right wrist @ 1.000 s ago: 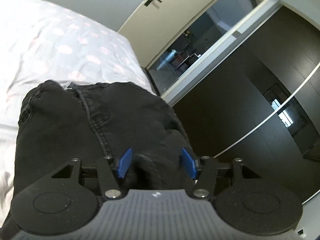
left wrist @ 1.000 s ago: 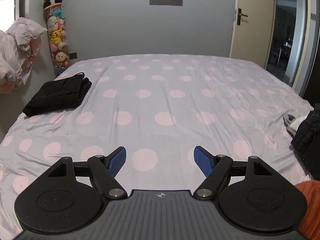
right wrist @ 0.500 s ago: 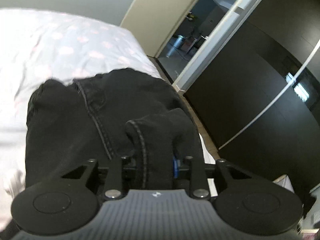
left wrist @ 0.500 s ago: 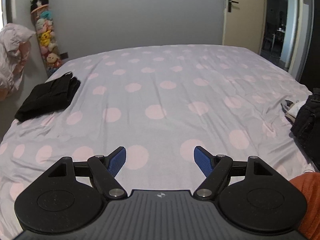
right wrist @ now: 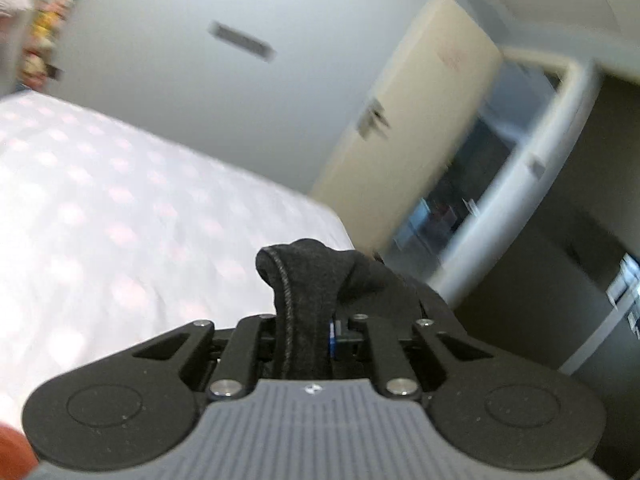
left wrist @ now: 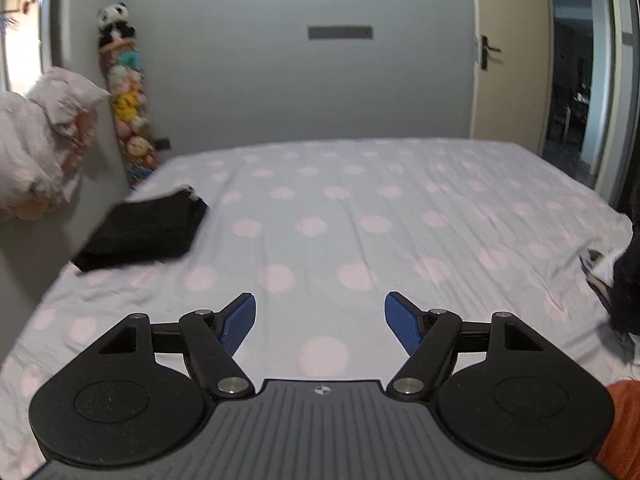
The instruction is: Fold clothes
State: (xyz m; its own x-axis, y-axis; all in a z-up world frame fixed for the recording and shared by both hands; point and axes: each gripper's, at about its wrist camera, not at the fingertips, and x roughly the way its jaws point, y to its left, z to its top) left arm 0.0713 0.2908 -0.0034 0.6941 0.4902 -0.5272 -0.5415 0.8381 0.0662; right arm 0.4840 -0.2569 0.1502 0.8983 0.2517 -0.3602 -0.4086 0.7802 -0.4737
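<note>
My right gripper (right wrist: 310,338) is shut on a fold of black jeans (right wrist: 308,280) and holds it lifted above the bed; the blue pads are almost hidden by the cloth. The jeans also show at the right edge of the left wrist view (left wrist: 628,280). My left gripper (left wrist: 320,320) is open and empty, hovering over the near part of the bed (left wrist: 360,208). A folded black garment (left wrist: 144,232) lies at the bed's far left corner.
The bed has a pale sheet with pink dots. A bundle of pink-white bedding (left wrist: 44,148) and a column of plush toys (left wrist: 128,96) stand at the left wall. An open door (left wrist: 508,72) and a dark wardrobe (right wrist: 560,240) are to the right.
My right gripper closed on the jeans and lifted them, and its view swung up and left. My left gripper stayed open and shifted slightly.
</note>
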